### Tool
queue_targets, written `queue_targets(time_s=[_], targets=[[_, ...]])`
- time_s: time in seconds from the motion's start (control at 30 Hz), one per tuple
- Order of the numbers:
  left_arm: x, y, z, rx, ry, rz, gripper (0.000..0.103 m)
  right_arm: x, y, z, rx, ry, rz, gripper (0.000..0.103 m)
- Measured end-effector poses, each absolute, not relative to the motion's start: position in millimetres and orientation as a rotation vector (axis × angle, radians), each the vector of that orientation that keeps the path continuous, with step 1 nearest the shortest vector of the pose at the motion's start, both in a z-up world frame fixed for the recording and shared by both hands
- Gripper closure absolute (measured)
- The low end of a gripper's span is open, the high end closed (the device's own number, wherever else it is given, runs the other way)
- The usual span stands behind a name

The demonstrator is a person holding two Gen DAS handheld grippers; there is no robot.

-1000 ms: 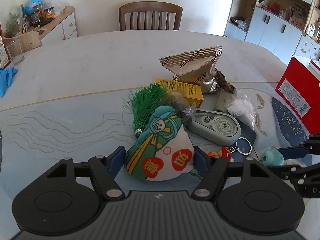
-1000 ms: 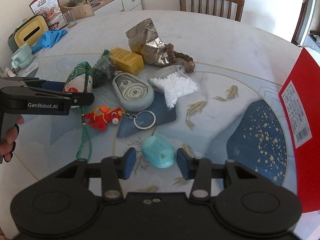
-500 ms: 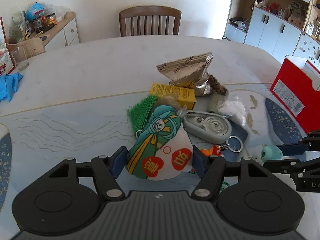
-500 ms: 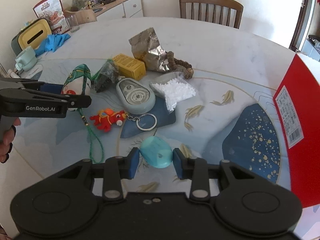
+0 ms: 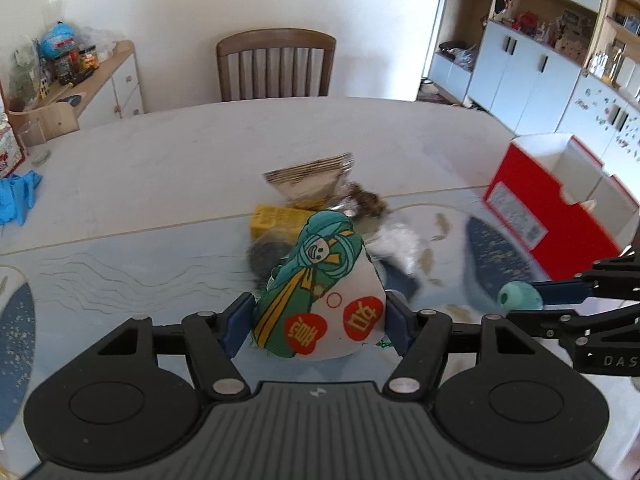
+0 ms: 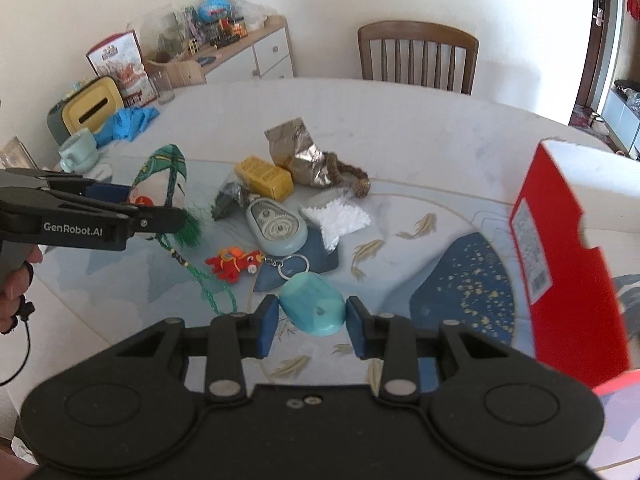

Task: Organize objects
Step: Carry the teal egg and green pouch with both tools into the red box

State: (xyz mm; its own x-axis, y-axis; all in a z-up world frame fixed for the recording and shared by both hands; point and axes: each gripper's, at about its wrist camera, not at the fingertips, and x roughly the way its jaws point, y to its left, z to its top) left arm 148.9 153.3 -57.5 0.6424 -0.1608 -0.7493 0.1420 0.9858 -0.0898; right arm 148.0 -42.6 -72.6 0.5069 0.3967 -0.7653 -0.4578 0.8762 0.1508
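Observation:
My left gripper (image 5: 318,320) is shut on a white and green cloth pouch (image 5: 320,304) with red patches, held above the table; its green tassel and cord (image 6: 192,236) hang down in the right wrist view. My right gripper (image 6: 312,322) is shut on a teal egg-shaped object (image 6: 314,312), lifted off the table; it also shows in the left wrist view (image 5: 520,296). An open red box (image 6: 560,240) stands on the right, also in the left wrist view (image 5: 552,200).
On the table lie a yellow box (image 6: 264,176), a crumpled foil bag (image 6: 300,156), a grey-green gear case (image 6: 276,228), a bag of white beads (image 6: 336,220), a red plush keychain (image 6: 236,264) and a brown beaded loop (image 6: 352,176). A chair (image 6: 418,56) stands behind.
Both grippers have lifted their objects off the table. The right gripper closed on the teal object and raised it. The pouch rose with its tassel; the red box is nearer.

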Motion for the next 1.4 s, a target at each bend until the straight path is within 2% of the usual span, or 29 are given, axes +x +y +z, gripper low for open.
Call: queue_targets(time_s=[0.73,1.4], targets=[[163,20,6,0.034,0.764,-0.329,0.036,147,-143,-19,-0.091,0.817,0.447,0.068],[230,-128,36,0.107,0.718,-0.418,0.036,187,-265,-20,-0.1,0.799,0.346,0.067]])
